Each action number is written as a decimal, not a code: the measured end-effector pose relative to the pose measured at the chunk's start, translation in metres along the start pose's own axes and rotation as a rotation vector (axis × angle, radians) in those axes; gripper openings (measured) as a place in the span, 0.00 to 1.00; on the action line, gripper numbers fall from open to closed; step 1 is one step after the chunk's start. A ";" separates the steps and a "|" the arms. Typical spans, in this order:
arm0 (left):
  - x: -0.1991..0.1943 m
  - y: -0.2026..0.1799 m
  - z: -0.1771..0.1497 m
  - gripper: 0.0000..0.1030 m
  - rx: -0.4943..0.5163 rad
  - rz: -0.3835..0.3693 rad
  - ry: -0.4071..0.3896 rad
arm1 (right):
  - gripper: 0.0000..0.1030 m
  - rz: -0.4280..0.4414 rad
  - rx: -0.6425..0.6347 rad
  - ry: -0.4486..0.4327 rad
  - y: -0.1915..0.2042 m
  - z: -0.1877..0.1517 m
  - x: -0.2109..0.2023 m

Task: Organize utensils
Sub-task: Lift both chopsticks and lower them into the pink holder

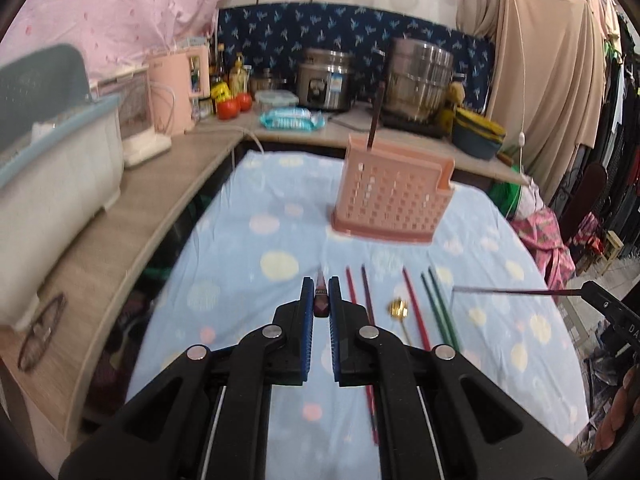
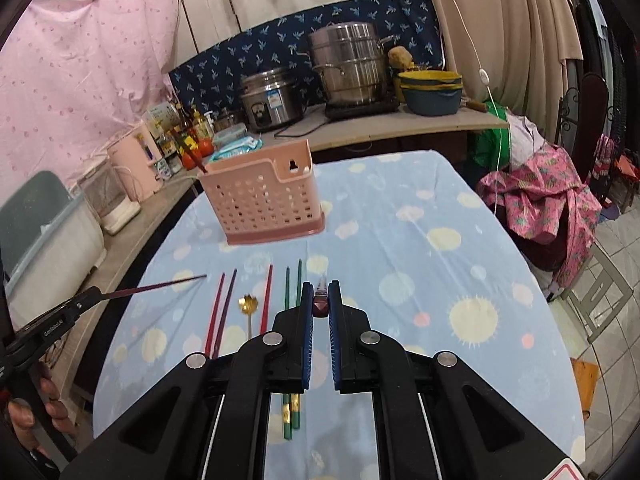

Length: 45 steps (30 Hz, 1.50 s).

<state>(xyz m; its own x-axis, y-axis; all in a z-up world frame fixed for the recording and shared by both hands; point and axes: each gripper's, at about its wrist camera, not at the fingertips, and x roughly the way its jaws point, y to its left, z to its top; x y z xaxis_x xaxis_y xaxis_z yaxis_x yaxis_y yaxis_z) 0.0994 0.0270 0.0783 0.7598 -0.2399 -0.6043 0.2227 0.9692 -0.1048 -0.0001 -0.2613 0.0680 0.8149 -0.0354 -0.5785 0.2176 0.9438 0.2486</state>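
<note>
Pink caddy (image 1: 390, 196) at table's 12 o'clock, one stick inside. Left gripper (image 1: 321, 296) and right gripper (image 2: 321, 298) each clamp a maroon chopstick (image 2: 160, 283). Thin grips; either might swivel, miss the slot.

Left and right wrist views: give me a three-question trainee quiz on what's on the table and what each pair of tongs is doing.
1. True or false: the pink basket already has a chopstick standing in it.
2. What does each pair of tongs, left tongs and right tongs, grip?
A. a spoon
B. a dark chopstick
C. nothing
3. Fill in: the gold spoon lies on the blue ____, among loose chopsticks.

Key
1. True
2. B
3. tablecloth
</note>
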 end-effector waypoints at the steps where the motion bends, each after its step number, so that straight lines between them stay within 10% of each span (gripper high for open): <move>1: 0.000 -0.001 0.007 0.07 0.001 0.001 -0.011 | 0.07 0.003 0.001 -0.014 0.000 0.007 0.000; 35: 0.010 -0.057 0.236 0.07 -0.014 -0.100 -0.405 | 0.07 0.167 0.067 -0.374 0.046 0.231 0.058; 45: 0.081 -0.059 0.237 0.07 0.017 -0.028 -0.305 | 0.07 0.168 0.027 -0.260 0.060 0.223 0.139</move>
<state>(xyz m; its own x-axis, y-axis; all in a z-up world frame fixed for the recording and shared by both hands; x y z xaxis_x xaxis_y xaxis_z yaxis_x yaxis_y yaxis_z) 0.2920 -0.0629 0.2226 0.9009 -0.2748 -0.3358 0.2549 0.9615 -0.1031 0.2459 -0.2825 0.1758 0.9501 0.0344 -0.3101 0.0793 0.9346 0.3468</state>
